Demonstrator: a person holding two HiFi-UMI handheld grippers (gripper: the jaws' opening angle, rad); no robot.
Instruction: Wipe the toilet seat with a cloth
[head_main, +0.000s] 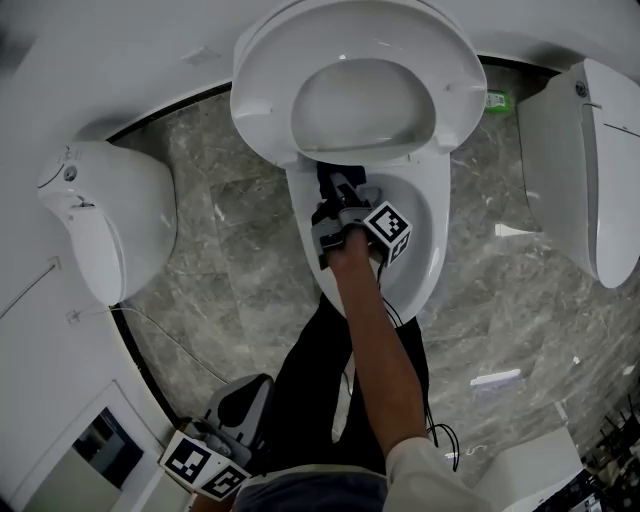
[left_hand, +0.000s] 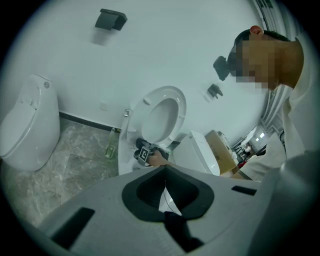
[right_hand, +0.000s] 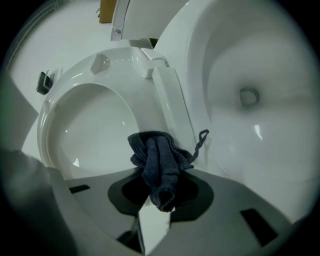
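Toilets: 3. Centre toilet (head_main: 425, 255), left-edge toilet (head_main: 110, 220), right-edge toilet (head_main: 585, 170). Seat (head_main: 262, 95): 1, raised, top centre. Cloth (right_hand: 160, 165): 1, pinched by right gripper (head_main: 335, 185). Left gripper (left_hand: 165, 192), lower left: closed, empty.

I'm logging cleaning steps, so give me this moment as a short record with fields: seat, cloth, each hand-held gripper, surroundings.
Toilet seat: raised, standing upright behind the bowl
Cloth: dark grey, bunched, pinched in the right hand-held gripper
Cloth position: by the seat's hinge; whether it touches is not clear
Left hand-held gripper: shut, empty, held low away from the toilet
Surroundings: grey marble floor; second toilet at the left, third toilet at the right
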